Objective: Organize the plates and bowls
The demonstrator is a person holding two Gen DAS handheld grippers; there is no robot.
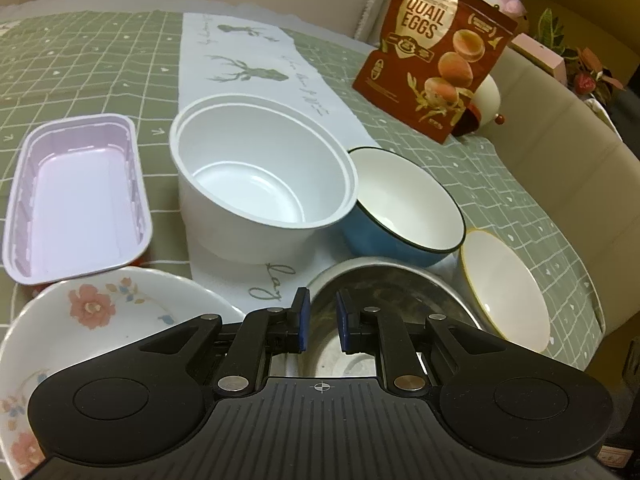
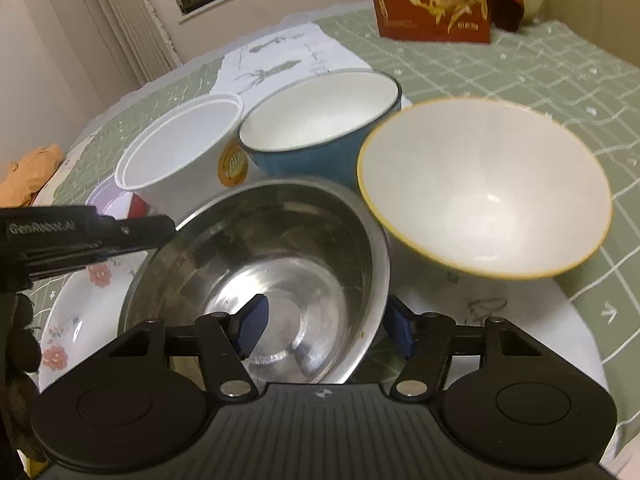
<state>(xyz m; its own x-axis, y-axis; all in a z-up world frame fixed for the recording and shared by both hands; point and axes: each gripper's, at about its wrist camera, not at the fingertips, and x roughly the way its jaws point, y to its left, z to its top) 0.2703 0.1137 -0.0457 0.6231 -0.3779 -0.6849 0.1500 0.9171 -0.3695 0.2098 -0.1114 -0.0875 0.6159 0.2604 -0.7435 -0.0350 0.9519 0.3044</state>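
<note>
A steel bowl (image 2: 280, 248) sits at the near edge of the table. My left gripper (image 1: 322, 320) is shut on its rim (image 1: 392, 276); in the right wrist view that gripper (image 2: 168, 228) comes in from the left. My right gripper (image 2: 326, 326) straddles the bowl's near right rim, one finger inside and one outside, and the pads are not pressing on it. A white bowl with a yellow rim (image 2: 484, 188) sits tilted just right of the steel bowl. Behind stand a blue bowl (image 2: 320, 120) and a white plastic tub (image 2: 180, 148). A flowered plate (image 1: 100, 320) lies to the left.
A pink rectangular tray (image 1: 76, 196) lies at the left on the green checked cloth (image 1: 80, 64). A red quail eggs bag (image 1: 436, 52) stands at the back right. An orange cloth (image 2: 28, 176) lies at the far left. The table's edge curves close on the right.
</note>
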